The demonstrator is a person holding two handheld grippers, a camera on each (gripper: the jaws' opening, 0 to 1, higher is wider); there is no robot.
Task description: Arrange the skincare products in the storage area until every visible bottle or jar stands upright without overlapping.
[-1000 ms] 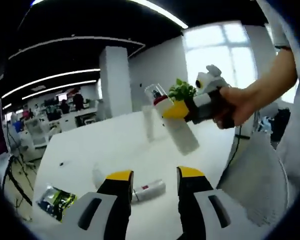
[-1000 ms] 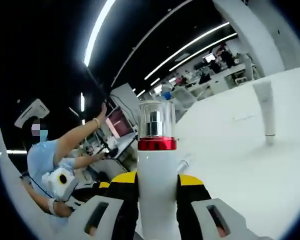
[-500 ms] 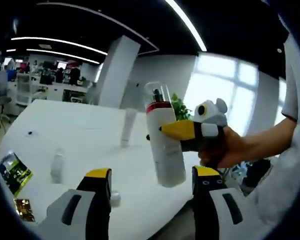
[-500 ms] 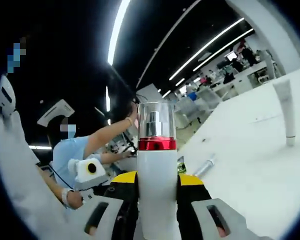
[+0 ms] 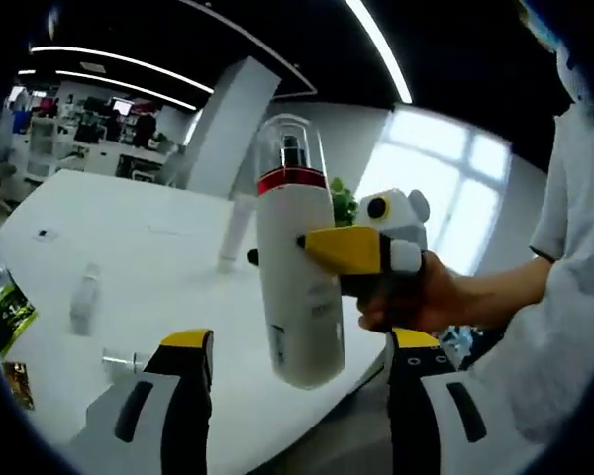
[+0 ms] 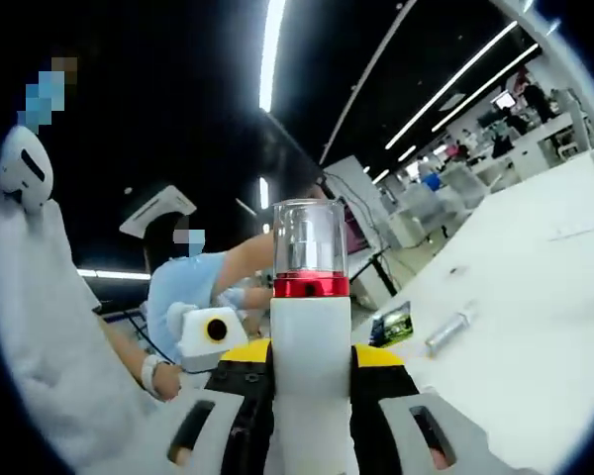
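Gripping a white pump bottle (image 6: 311, 386) around its body, the right gripper (image 6: 311, 368) has both yellow-tipped jaws pressed against the bottle's sides. The bottle has a red collar and a clear cap with the silver pump head showing inside it. In the left gripper view the same bottle (image 5: 296, 267) hangs in the air above the near edge of the white table (image 5: 168, 262), roughly upright with a slight lean, and the right gripper (image 5: 361, 252) reaches in from the right, held by a person's hand (image 5: 426, 297). What is inside the bottle cannot be told, since its body is opaque.

The left gripper (image 5: 297, 361) has its jaws spread wide with nothing between them; the bottle hangs beyond them, apart from both.

On the table in the left gripper view, a white tube (image 5: 233, 233) stands on its cap behind the bottle. Further left a small clear bottle (image 5: 83, 297) stands upright, and a small item (image 5: 124, 360) lies on its side near the left jaw, too blurred to name. Colourful sachets (image 5: 8, 302) lie at the table's left edge.

In the right gripper view a silvery tube (image 6: 449, 331) lies on its side on the table (image 6: 535, 336), with a dark sachet (image 6: 391, 323) just beside it. Another person in a light blue top (image 6: 193, 287) stands beyond.
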